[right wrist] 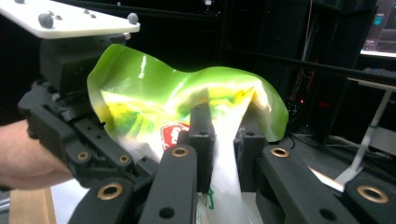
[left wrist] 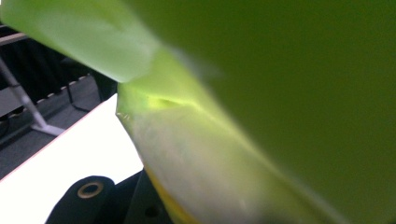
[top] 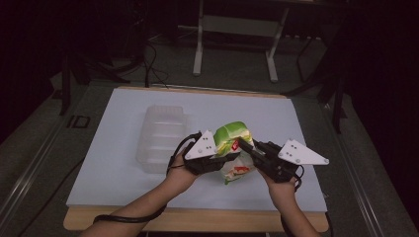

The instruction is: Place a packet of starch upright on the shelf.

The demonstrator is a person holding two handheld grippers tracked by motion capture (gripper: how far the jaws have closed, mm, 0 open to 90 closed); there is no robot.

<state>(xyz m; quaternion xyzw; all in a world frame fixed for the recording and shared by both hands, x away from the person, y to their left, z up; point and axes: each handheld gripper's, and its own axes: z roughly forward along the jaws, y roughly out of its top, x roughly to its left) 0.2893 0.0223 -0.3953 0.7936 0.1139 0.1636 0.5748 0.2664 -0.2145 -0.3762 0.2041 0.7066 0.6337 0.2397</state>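
The worktop carries a clear plastic tray toward its left edge. Just right of it, near the front edge, a green snack bag stands upright between both grippers. The right hand-held gripper pinches its side; the left hand-held gripper presses against it, its grip hidden, so I cannot tell.

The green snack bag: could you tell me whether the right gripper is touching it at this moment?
Touching. In the right gripper view, the right gripper has its two black jaws closed on a pinched fold of the green snack bag.
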